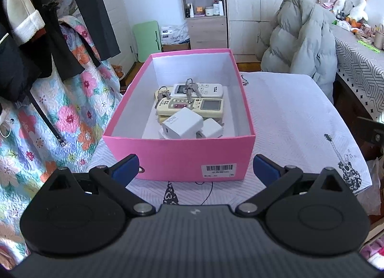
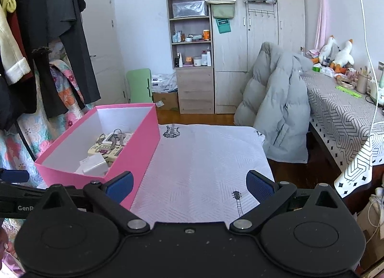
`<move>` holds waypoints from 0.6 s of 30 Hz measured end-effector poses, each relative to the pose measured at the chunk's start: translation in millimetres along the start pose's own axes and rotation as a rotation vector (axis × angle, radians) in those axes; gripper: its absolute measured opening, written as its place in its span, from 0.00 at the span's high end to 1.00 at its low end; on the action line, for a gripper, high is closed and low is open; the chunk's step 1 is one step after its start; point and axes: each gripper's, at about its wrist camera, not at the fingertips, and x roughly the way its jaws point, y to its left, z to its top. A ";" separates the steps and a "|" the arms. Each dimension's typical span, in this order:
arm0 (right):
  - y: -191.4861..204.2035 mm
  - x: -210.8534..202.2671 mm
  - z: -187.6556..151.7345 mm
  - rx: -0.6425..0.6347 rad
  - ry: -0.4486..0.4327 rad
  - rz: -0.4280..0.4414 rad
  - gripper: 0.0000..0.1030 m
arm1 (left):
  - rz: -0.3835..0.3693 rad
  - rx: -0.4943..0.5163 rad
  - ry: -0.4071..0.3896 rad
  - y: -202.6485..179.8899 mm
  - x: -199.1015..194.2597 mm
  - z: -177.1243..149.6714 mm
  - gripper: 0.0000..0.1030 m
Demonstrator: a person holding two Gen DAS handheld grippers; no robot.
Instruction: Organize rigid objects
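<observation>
left gripper [image 1: 196,169]: wide open, empty, bottom centre | right gripper [image 2: 189,185]: open, empty | box [image 1: 182,155] (pink) on counter [image 1: 300,119], centre frame, holds remotes [image 1: 192,106], keys [image 1: 189,89], chargers [image 1: 182,125]

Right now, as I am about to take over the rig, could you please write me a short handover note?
Left claw: open, empty, facing the near end of the pink box.
Right claw: open, empty, over bare tablecloth to the right of the box.
In the box: two remotes, keys on top of them, two white chargers at the near end.
Done: every loose item in view is boxed.
Left: nothing visible on the cloth; check outside the views.
</observation>
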 end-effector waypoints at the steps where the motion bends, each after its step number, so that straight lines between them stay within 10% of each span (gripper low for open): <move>1: -0.3 -0.1 -0.6 0.000 0.001 -0.001 0.02 | 0.001 -0.001 0.001 -0.4 0.4 -0.1 0.00; 18: 12.3 0.3 -4.2 -0.017 0.039 0.000 0.02 | 0.030 0.005 0.031 5.4 2.8 -0.3 0.00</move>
